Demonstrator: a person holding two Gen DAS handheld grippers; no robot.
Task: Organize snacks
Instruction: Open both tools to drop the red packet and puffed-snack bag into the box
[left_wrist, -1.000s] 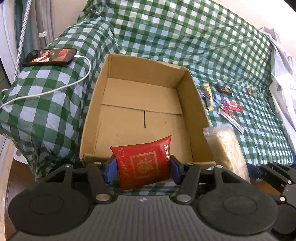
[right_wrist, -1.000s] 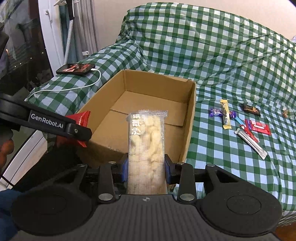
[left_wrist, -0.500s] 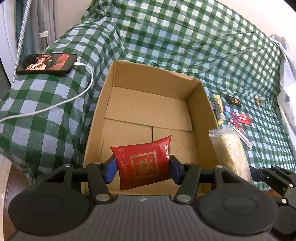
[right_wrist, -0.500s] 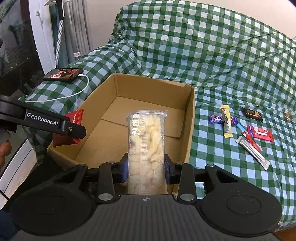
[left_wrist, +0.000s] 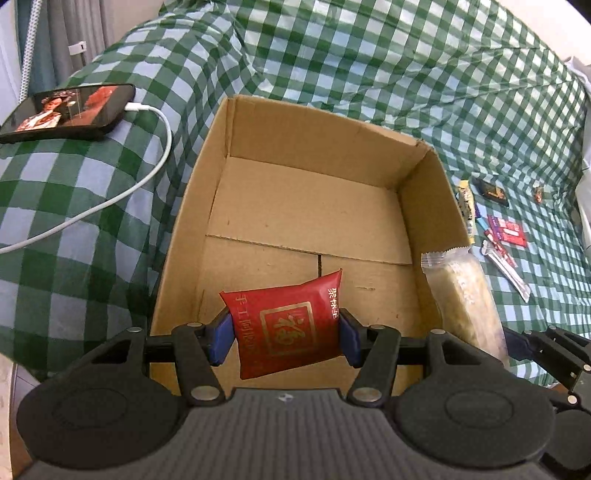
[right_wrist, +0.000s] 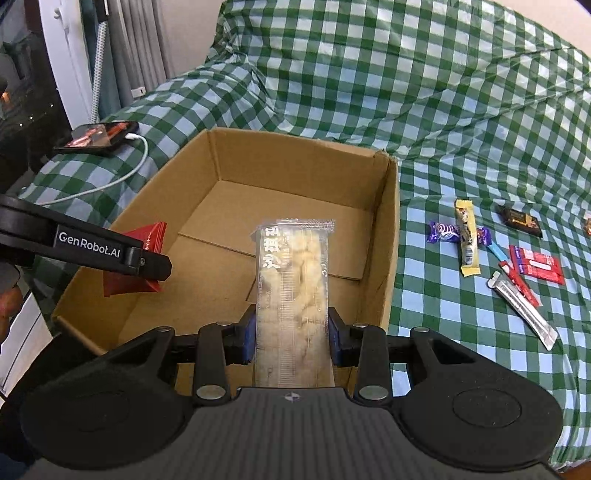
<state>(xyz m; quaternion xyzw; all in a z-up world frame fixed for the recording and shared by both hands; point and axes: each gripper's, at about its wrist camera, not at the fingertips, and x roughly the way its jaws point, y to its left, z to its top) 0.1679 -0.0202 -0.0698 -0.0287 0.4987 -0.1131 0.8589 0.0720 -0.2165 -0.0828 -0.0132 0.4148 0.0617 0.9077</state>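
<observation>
My left tool (left_wrist: 284, 338) and right tool (right_wrist: 291, 338) are black plastic with blue pads (left_wrist: 221, 339), silver screws, ribbed bodies; one arm reads GenRobot.AI.

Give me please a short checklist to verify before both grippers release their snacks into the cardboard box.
1. Left gripper shut on the red snack packet: ok.
2. Right gripper shut on the clear pastry bar: ok.
3. Cardboard box open on top, bare floor under both snacks: ok.
4. Red snack packet over the box interior, past the near wall: ok.
5. Clear pastry bar fully past the near wall: cannot tell, its lower end is hidden.
6. Phone and its white cable outside the box: ok.
</observation>
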